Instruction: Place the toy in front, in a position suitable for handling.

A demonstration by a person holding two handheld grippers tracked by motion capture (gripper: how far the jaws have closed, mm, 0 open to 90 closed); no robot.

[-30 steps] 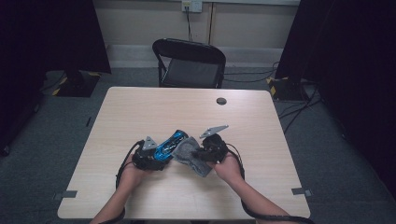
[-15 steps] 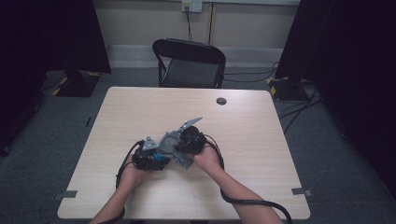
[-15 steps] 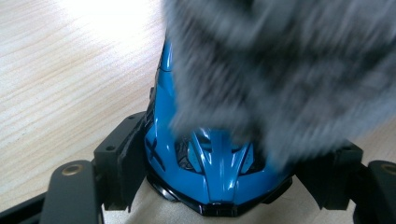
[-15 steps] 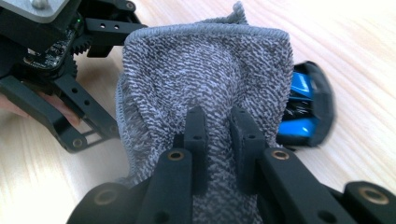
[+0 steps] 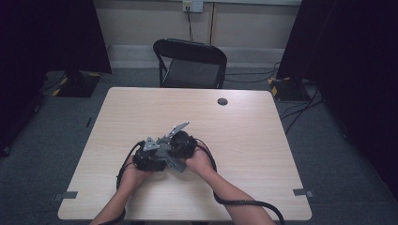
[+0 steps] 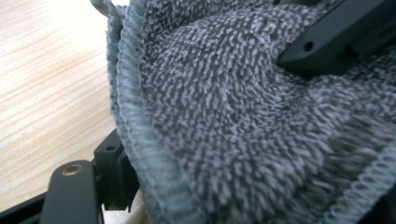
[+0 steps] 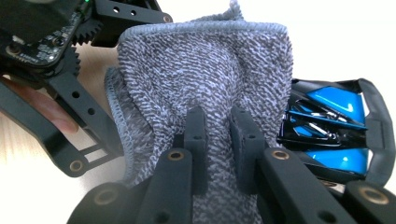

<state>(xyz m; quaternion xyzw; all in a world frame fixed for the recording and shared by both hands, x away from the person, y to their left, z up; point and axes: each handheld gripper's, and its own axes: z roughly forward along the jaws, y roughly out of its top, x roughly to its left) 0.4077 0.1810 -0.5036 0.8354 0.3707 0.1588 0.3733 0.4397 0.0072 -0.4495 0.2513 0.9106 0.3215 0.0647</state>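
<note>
Left gripper (image 5: 149, 158) at lower left of centre in high view held blue-and-black toy (image 7: 334, 135), jaws wide around it. Grey towel (image 7: 205, 79) draped over toy. Right gripper (image 7: 217, 135) pinched towel fold; better to rub gently, keeping toy steady on desk (image 5: 263, 140).

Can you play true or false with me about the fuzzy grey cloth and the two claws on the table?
1. The right claw is pinching the grey cloth. True.
2. The cloth is bright red. False: it is speckled grey with a stitched edge.
3. A blue and black thing sits next to the cloth. True.
4. A cup stands on the wooden table. False: there is a small dark round spot near the far edge, but no cup.
5. A black chair stands behind the table. True.
6. The left claw is far across the table from the right one. False: both are close together at the cloth.
</note>
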